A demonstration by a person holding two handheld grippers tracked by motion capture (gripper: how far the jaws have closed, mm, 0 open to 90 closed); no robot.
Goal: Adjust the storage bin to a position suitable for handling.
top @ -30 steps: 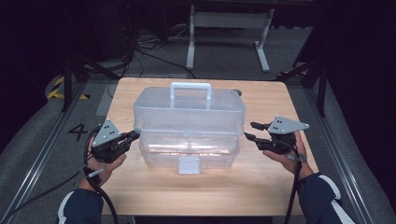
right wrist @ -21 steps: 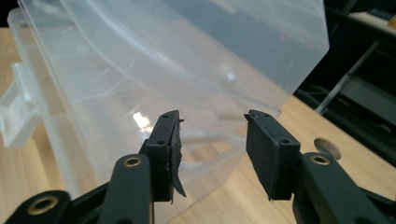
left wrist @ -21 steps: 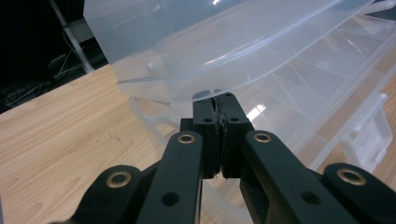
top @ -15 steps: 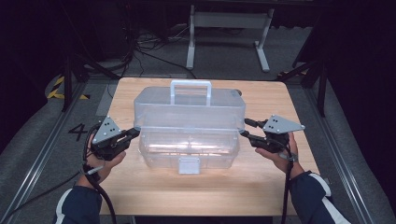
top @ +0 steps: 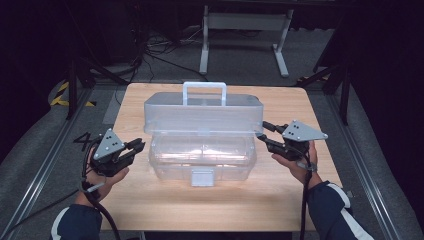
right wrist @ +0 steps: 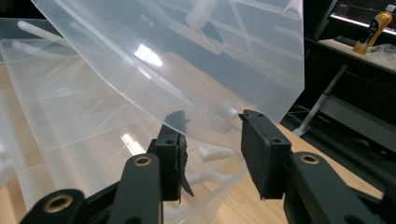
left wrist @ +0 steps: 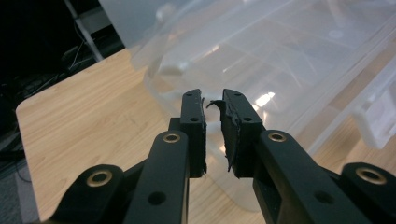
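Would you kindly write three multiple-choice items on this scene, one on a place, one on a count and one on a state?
1. Where does the clear plastic box stand?
A. on the floor
B. on the wooden table
C. on a shelf

2. How many carry handles does the lid bear?
A. one
B. two
C. three

3. How is the lid?
A. lying flat on the table
B. shut and latched
C. raised open above the base

Answers:
1. B: the high view shows the box in the middle of the tabletop, between the left gripper and the right gripper.
2. A: a single white handle rises from the lid.
3. C: the lid stands tilted up, its front edge clear of the base, the front latch undone.
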